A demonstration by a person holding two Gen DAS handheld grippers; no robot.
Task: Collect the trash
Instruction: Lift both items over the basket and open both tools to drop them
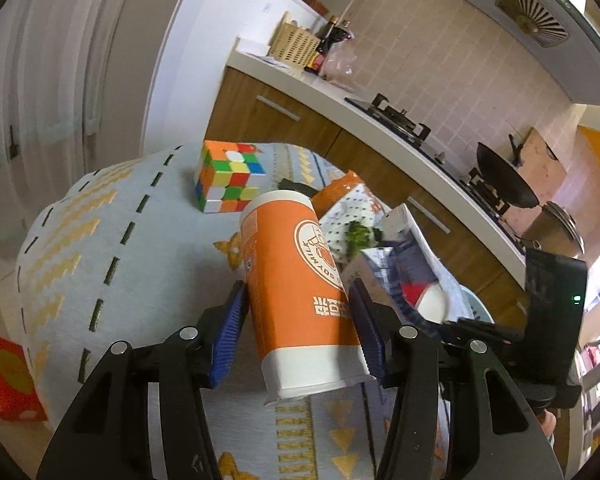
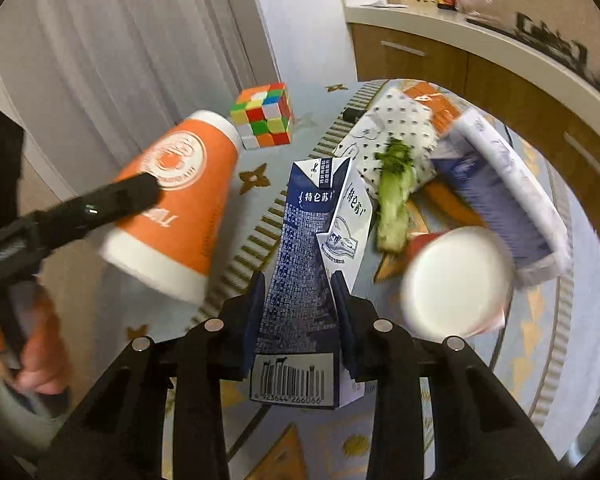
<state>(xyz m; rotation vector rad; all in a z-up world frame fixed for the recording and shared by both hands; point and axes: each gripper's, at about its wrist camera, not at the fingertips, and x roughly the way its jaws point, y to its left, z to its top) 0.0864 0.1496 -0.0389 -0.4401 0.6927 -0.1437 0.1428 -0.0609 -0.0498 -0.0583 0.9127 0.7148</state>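
Note:
My left gripper [image 1: 298, 300] is shut on an orange and white soy milk paper cup [image 1: 300, 292], held above the round table with its rim pointing away. The cup also shows in the right wrist view [image 2: 176, 204], with the left gripper [image 2: 148, 188] on it. My right gripper [image 2: 298, 284] is shut on a blue and white milk carton [image 2: 308, 260], barcode end toward the camera. On the table lie a green vegetable scrap [image 2: 396, 196], a dotted paper wrapper [image 2: 400, 128], a second carton [image 2: 500, 192] and a white-bottomed red cup [image 2: 456, 284].
A Rubik's cube [image 1: 228, 178] stands at the far side of the light blue patterned tablecloth [image 1: 100, 248]. A red box [image 1: 8, 376] sits at the left. Behind are a wooden kitchen counter [image 1: 340, 120], a stove with a wok [image 1: 504, 180] and a white curtain [image 2: 120, 40].

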